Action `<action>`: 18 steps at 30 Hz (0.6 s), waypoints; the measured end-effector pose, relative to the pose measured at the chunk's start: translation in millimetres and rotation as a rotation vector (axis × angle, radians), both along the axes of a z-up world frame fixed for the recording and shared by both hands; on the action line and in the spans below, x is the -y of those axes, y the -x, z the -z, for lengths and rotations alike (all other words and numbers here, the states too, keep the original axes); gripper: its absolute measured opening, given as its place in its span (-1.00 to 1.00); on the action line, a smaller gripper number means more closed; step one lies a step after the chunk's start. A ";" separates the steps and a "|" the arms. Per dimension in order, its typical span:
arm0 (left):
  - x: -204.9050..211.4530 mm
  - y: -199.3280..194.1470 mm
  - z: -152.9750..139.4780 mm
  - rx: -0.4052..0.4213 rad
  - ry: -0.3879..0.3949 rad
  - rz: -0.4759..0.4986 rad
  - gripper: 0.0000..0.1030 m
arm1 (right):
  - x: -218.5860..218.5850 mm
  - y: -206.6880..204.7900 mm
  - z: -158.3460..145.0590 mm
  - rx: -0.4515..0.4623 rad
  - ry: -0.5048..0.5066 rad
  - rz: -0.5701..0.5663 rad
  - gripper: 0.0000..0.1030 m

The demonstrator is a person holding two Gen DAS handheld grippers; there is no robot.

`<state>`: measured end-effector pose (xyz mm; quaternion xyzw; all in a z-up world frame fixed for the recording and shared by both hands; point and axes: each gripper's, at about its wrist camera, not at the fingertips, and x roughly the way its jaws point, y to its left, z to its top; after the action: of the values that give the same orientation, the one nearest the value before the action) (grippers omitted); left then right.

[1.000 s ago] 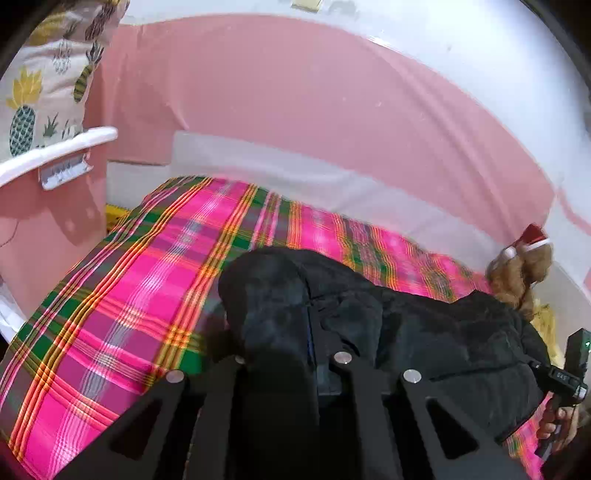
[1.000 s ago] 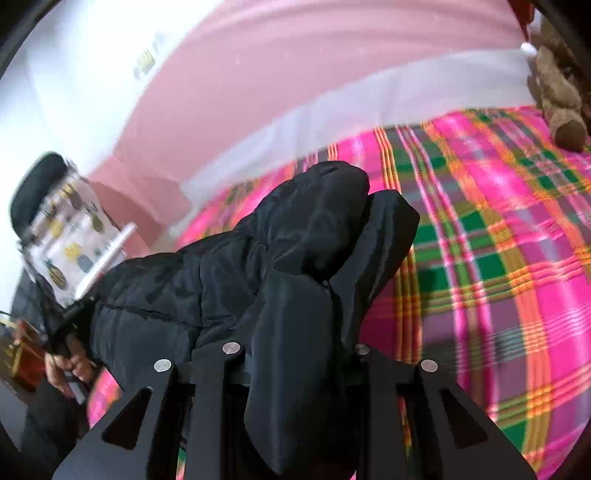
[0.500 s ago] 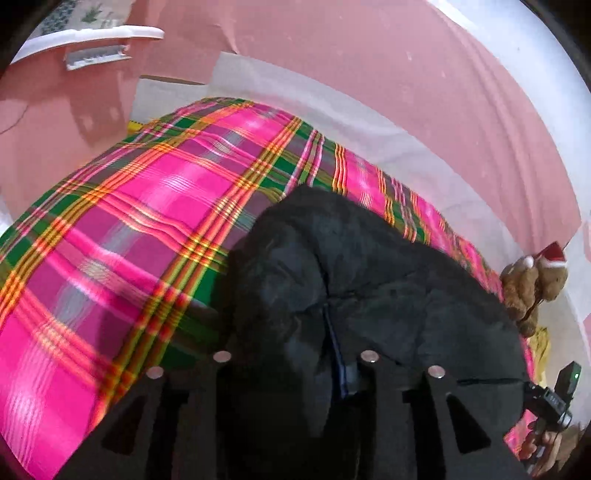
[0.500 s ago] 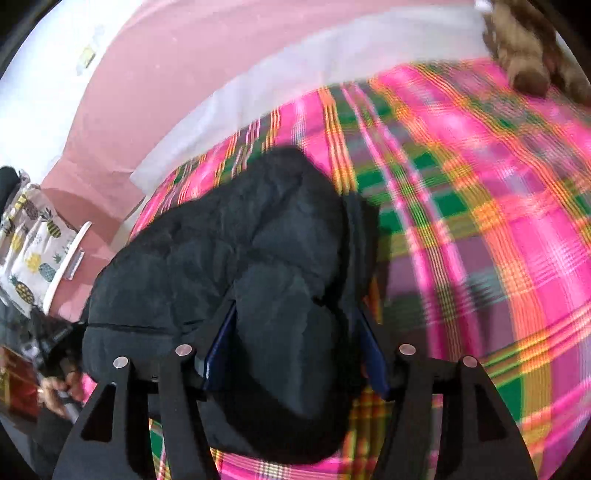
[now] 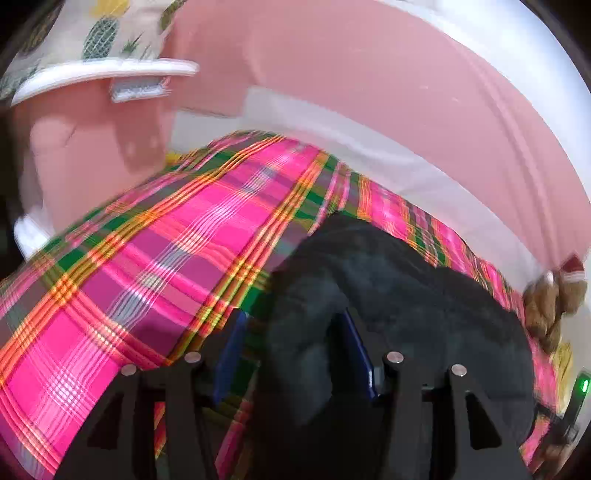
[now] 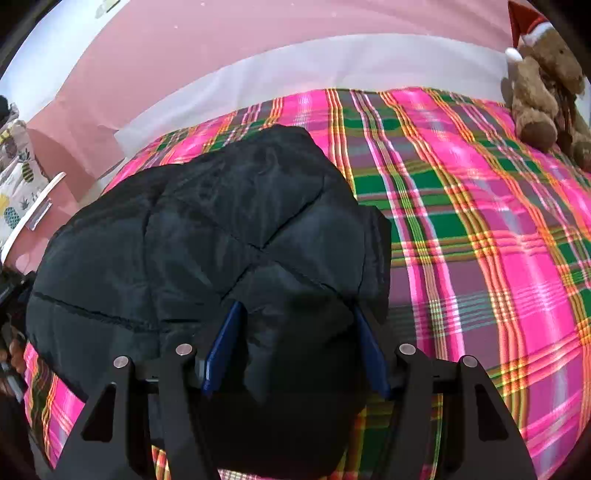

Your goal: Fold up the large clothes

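Observation:
A black puffy jacket [image 5: 424,314] lies folded in a heap on the pink and green plaid bedspread [image 5: 147,266]. My left gripper [image 5: 291,350] stands over its near left end. Its jaws are opening, with a fold of jacket between the blue pads [image 5: 229,350] and plaid showing beside the left pad. In the right wrist view the jacket [image 6: 207,229] fills the left half of the bedspread [image 6: 480,221]. My right gripper [image 6: 297,347] is open astride its near right corner, and the fabric bulges loosely between the pads [image 6: 225,343].
A brown teddy bear [image 6: 539,85] in a red hat sits at the bed's far right corner. A pink and white wall runs behind the bed. A pineapple-print cushion [image 5: 92,33] on a white ledge stands to the left. A hand [image 6: 11,350] shows at the left edge.
Both grippers have gone from shut on raised jacket folds to open. The jacket has dropped and now rests flat on the bedspread. Both views have sunk closer to the bed.

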<state>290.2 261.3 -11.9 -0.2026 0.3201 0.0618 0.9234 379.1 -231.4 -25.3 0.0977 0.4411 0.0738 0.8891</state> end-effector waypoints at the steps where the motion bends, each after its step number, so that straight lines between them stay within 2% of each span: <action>1: 3.2 2.8 0.5 0.016 -0.009 0.020 0.07 | -0.2 0.2 -1.2 0.000 0.006 -0.001 0.19; 2: 7.7 3.3 4.2 0.022 -0.024 0.040 0.07 | -0.2 2.0 -4.6 0.003 0.010 0.000 0.19; 4: 9.6 -5.8 17.3 -0.043 -0.047 0.055 0.07 | 1.1 8.9 -16.2 0.018 0.011 0.011 0.19; 6: 3.5 -8.7 23.7 -0.077 -0.009 0.042 0.07 | -0.2 23.8 -32.3 0.056 0.019 0.018 0.19; 9: 1.3 8.0 5.7 -0.048 -0.010 0.003 0.07 | -1.6 56.4 -60.5 0.129 0.044 0.021 0.19; 13: 11.0 43.7 -24.3 -0.022 -0.094 -0.028 0.07 | -7.3 99.1 -84.7 0.173 0.035 0.013 0.19; 18: 44.3 107.7 -48.3 0.002 -0.149 0.013 0.09 | -24.8 156.8 -100.9 0.201 0.033 -0.015 0.19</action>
<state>182.5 217.0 36.4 -0.1313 0.3153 0.0791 0.9365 222.3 -206.6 75.6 0.0718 0.3515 0.0824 0.9298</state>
